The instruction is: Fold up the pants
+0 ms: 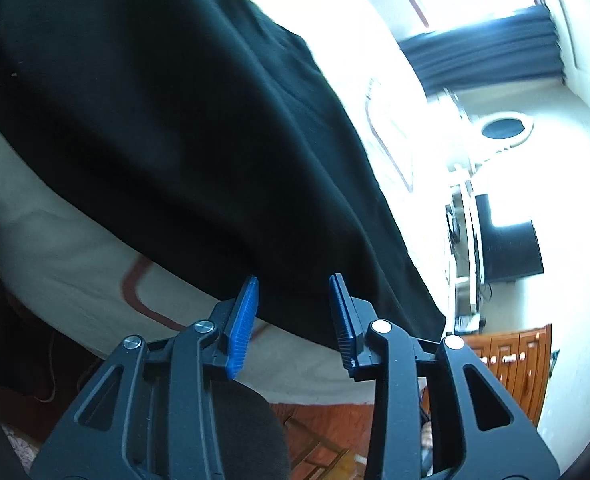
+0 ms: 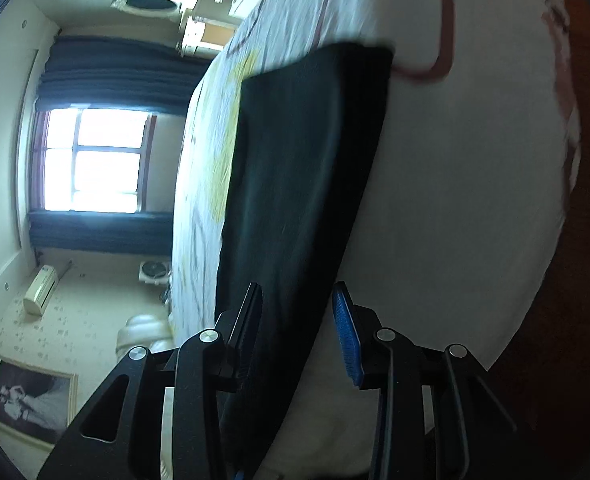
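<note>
Mostly flat black pants [image 2: 303, 184], smooth, lying on white bedsheet [image 2: 455, 200]

1. Left wrist view: sits behind the left tool [image 1: 294, 322], close over the pants [image 1: 167, 120] on the bed [image 1: 63, 248], tilted.
2. Right wrist view: behind the right tool [image 2: 298, 330], rolled sideways, looking along the bed [image 2: 455, 184] toward the window [image 2: 91, 160].
3. Shared: pants [image 2: 299, 168], bed.

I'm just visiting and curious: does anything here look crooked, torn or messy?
Nothing stands out. The black pants lie flat in a neat strip on the bed, and both the left gripper and right gripper are open.
</note>
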Demonstrator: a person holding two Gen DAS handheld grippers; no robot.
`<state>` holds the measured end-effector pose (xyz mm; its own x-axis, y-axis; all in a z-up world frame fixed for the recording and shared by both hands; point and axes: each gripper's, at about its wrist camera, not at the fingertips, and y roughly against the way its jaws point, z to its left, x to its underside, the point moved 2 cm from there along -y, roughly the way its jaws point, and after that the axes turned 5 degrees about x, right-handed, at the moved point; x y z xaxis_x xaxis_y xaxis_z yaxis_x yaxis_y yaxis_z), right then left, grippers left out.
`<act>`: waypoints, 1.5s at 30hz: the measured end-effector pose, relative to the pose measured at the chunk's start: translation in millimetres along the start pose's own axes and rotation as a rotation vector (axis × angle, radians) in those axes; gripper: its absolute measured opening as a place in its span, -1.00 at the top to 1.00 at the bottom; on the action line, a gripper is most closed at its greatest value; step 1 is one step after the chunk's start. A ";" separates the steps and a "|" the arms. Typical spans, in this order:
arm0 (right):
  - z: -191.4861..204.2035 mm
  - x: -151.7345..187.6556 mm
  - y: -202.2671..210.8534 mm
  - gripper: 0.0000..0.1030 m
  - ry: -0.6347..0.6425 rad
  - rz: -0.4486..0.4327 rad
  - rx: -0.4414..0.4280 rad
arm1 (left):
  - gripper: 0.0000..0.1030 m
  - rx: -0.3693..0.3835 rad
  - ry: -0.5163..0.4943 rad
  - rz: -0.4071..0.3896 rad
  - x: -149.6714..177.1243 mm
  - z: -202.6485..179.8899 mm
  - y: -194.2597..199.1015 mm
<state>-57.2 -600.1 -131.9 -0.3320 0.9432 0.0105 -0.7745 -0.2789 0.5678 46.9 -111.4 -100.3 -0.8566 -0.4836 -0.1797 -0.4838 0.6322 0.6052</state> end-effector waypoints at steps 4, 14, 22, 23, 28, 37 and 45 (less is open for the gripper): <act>24.5 83.0 -63.0 0.28 0.003 0.324 -0.102 | 0.32 0.001 0.008 -0.008 -5.0 10.0 3.9; 67.7 164.2 -131.9 0.28 0.139 0.489 -0.072 | 0.24 0.030 0.036 -0.030 -8.5 20.8 9.4; 86.6 161.8 -132.4 0.28 0.231 0.440 -0.020 | 0.38 -0.003 0.058 -0.054 -12.5 17.4 10.3; 86.6 161.5 -132.3 0.28 0.213 0.435 -0.023 | 0.45 -0.009 0.062 -0.052 -13.1 18.3 10.9; 82.2 163.4 -134.7 0.27 0.170 0.478 -0.015 | 0.50 -0.011 0.088 -0.065 -21.0 21.4 13.2; 103.3 168.9 -138.8 0.21 0.266 0.409 0.015 | 0.50 0.012 0.095 -0.057 -15.7 15.3 13.5; 102.7 162.0 -130.6 0.25 0.256 0.403 -0.011 | 0.20 0.036 0.091 -0.035 -4.5 18.9 -1.1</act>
<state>45.4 -392.3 -119.8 -0.7281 0.6851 0.0242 -0.5618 -0.6166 0.5516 47.9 -98.4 -114.9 -0.8202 -0.5575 -0.1280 -0.5206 0.6348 0.5710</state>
